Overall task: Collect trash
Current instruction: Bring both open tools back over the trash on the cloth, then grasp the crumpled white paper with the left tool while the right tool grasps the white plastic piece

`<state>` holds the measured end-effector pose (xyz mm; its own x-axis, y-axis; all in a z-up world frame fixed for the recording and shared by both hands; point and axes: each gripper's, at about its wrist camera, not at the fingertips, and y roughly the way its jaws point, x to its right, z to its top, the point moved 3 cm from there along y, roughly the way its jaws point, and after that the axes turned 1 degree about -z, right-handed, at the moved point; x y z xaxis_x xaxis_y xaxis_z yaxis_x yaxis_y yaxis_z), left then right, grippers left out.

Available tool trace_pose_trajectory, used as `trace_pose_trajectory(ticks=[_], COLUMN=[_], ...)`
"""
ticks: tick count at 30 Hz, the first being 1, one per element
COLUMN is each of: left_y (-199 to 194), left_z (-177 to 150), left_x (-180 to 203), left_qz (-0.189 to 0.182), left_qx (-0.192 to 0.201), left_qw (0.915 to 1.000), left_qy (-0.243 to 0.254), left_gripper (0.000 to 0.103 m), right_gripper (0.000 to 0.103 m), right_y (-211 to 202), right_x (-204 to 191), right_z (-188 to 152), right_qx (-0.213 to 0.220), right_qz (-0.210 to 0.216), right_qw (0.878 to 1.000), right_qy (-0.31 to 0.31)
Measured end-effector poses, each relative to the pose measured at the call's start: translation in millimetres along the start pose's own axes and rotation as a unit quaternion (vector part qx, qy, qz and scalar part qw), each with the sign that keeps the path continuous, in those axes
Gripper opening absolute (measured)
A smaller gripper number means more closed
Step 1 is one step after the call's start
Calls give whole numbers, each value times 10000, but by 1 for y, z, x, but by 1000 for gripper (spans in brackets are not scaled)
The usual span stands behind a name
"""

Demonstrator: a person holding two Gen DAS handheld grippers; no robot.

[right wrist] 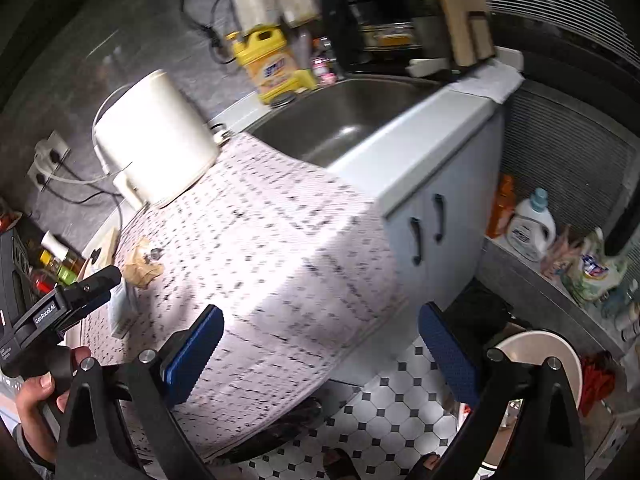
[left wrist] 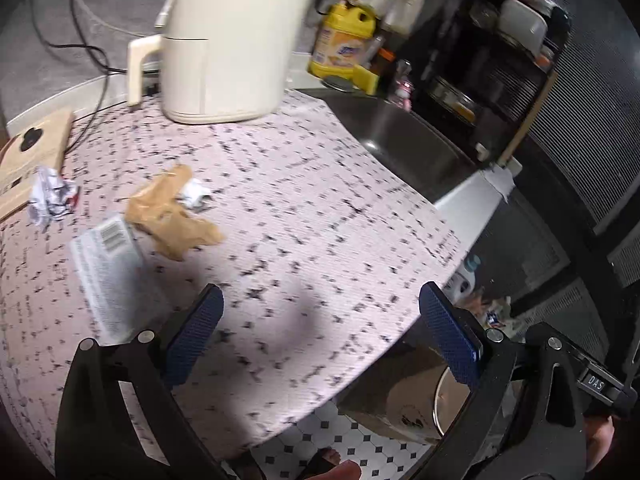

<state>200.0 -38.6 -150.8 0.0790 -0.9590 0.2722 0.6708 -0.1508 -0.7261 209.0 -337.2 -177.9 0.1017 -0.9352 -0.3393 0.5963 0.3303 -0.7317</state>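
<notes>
Trash sits in a loose cluster on the far left of the patterned pink-and-black counter (left wrist: 320, 184): a crumpled brown paper wrapper (left wrist: 170, 210), a small white paper wad (left wrist: 194, 194) touching its upper edge, a crumpled white printed paper ball (left wrist: 50, 198) further left just beside the tan cardboard box (left wrist: 30, 160), and a flat white barcode-printed packet (left wrist: 106, 268) nearest you.

Your left gripper (left wrist: 320, 332) has its jaws wide with nothing between them, hovering over bare counter to the right of the packet (good open approach lane). Your right gripper (right wrist: 320, 356) also has jaws wide and empty, out over the counter's near edge, with the tiled floor and a white round bin (right wrist: 560, 352) below on its right. My read: both hands are free for the next pick.

Room: the middle of the counter is bare. The cream air fryer (left wrist: 236, 40) stands behind the cluster, the steel sink (left wrist: 404, 144) opens to the right, so come in from the near side. The box hems in the paper ball on the left.
</notes>
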Motion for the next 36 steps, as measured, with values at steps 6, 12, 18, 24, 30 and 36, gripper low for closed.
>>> trace_pose_trajectory(ticks=[6, 12, 18, 24, 30, 36], left_y=[-18, -32, -42, -46, -39, -25], left_z=[6, 10, 18, 28, 38, 47], left_x=[-52, -97, -137, -176, -217, -247], left_qz=[227, 420, 602, 761, 882, 969], left_qx=[174, 333, 474, 547, 510, 406], left_qw=[9991, 9970, 9944, 9915, 9891, 9874], left_qy=[-305, -559, -726, -902, -1068, -1180], left_gripper=[97, 97, 97, 97, 91, 90], right_gripper=[95, 95, 81, 67, 60, 56], right_y=[21, 40, 67, 97, 127, 157], right_x=[-46, -91, -139, -183, -217, -244], right_z=[3, 7, 14, 22, 28, 36], right_qx=[-107, -166, -312, -496, -638, -770], right_qz=[213, 448, 713, 925, 1032, 1087], right_qw=[9993, 9971, 9929, 9888, 9863, 9846], right_qy=[-292, -587, -903, -1058, -1118, -1129])
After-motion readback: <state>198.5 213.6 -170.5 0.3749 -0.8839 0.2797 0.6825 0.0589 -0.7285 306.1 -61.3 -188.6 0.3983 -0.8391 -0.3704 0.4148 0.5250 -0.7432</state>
